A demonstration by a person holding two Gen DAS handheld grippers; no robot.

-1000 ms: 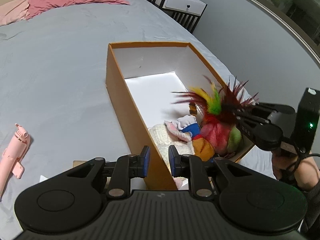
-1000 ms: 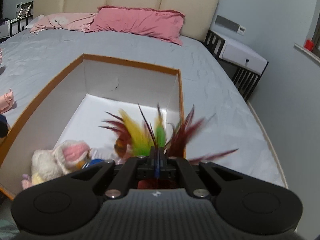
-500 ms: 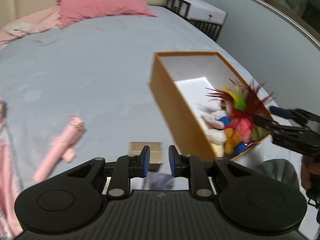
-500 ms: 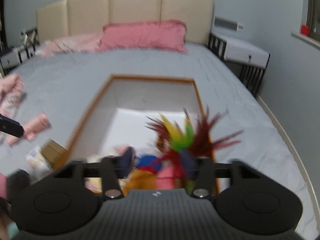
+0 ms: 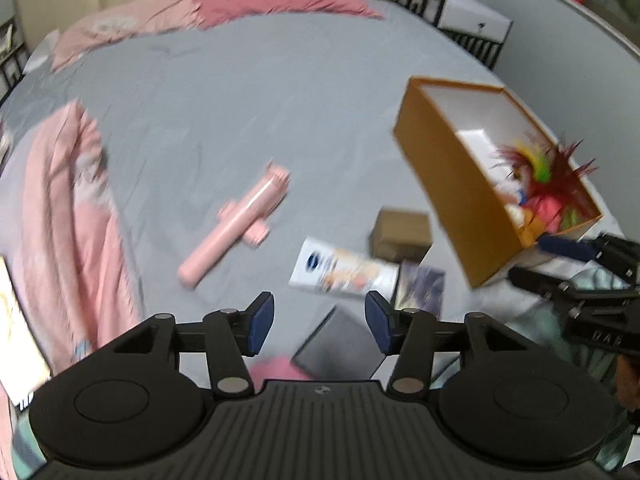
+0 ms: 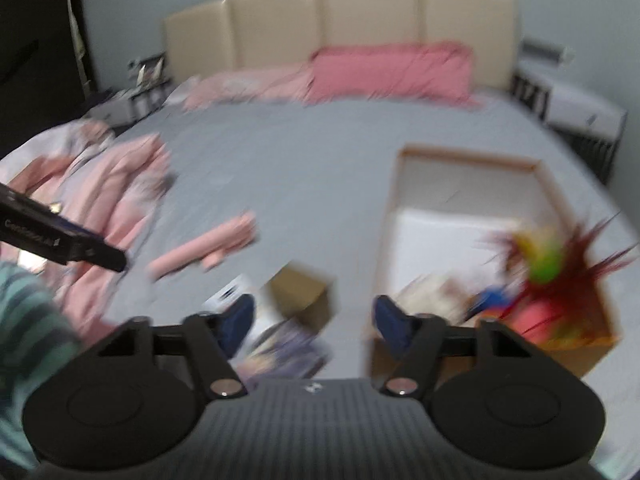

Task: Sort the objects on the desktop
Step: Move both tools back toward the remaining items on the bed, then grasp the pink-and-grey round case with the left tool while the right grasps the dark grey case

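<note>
Both grippers have pulled away from the orange box (image 5: 460, 208) since the earlier frame, when the right one held the feather toy (image 5: 548, 172) over it. That toy now lies in the near end of the box, red, yellow and green plumes sticking up above the rim, with soft toys packed beside it. The right gripper (image 6: 314, 316) has just let go: its fingers (image 6: 240, 316) stand wide apart with nothing between them, after closing in slightly from their widest. The left gripper (image 5: 320, 322) has just been opening, and its blue-padded fingers (image 5: 262, 320) are also spread wide and empty, hanging above the grey bed sheet (image 5: 260, 100).

Outside the box, still on the sheet, lie a pink handheld fan (image 5: 236, 224), a white tube with a blue logo (image 5: 344, 270), a small brown carton (image 5: 402, 234) just beside the box's near corner, and a flat card with a purple print (image 5: 420, 288) touching the tube's end. A dark flat object (image 5: 340, 344) sits under the left gripper; what it is cannot be told. A pink garment (image 5: 68, 220) is heaped at the left of the bed, pink pillows (image 6: 388, 72) rest against the beige headboard (image 6: 340, 16), and a white nightstand (image 5: 472, 20) stands at the far right. Both views are blurred.
</note>
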